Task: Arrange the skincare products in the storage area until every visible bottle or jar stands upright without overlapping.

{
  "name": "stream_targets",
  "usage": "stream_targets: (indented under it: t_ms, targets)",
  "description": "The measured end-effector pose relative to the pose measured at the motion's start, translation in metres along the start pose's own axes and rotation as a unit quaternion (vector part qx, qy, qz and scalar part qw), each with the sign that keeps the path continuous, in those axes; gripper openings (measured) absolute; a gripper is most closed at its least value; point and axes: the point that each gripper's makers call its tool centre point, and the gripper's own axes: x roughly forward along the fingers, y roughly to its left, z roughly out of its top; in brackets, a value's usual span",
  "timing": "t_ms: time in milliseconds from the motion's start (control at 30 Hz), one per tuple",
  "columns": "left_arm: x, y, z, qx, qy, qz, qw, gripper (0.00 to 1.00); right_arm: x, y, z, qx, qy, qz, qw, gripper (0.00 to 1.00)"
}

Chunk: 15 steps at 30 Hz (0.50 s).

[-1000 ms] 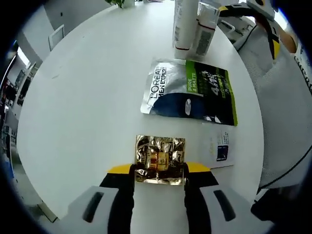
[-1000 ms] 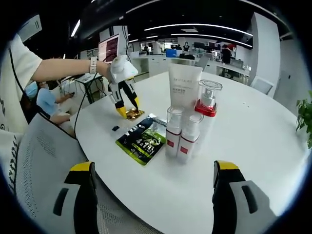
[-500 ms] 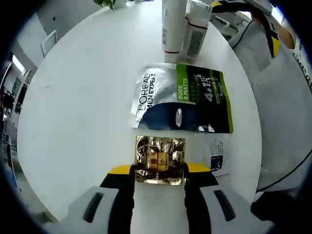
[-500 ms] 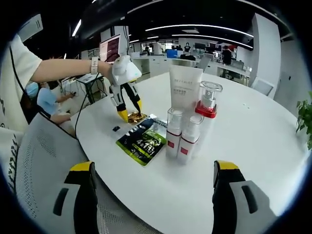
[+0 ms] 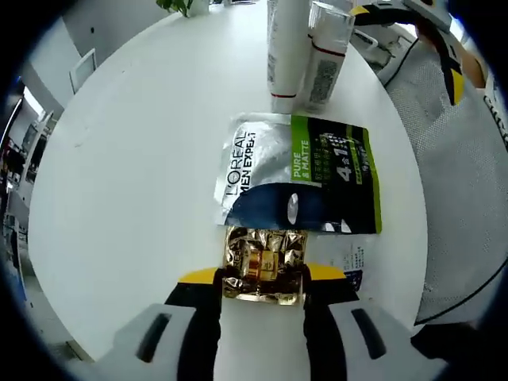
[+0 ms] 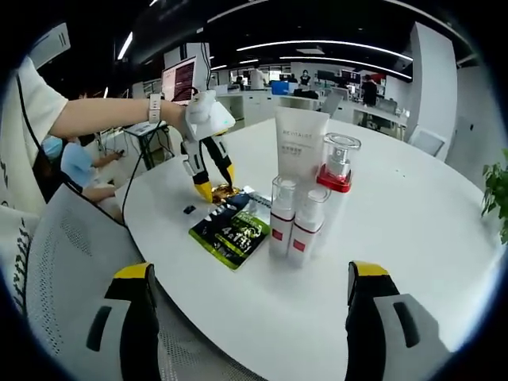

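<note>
Pinching crinkled gold foil sachet, left claw closed, right claw wide apart, empty.

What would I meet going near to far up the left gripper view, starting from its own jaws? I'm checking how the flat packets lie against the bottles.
left gripper → gold foil sachet → L'Oreal Men Expert pouch → white bottles, standing at the far end.

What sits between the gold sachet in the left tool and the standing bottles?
The green-and-silver L'Oreal sachet lies flat between the gold sachet and the bottles, as the left gripper view shows.
</note>
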Motion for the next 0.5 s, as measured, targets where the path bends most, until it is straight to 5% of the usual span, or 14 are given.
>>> stream_targets:
  t_ms: [500]
  targets:
    - [-0.0017, 0.0089, 0.0004, -0.006, 0.001, 0.026, 0.9996, 0.39, 0.0015, 0.0015, 0.0026, -0.001, -0.002, 0.004, 1.0000, 1.00]
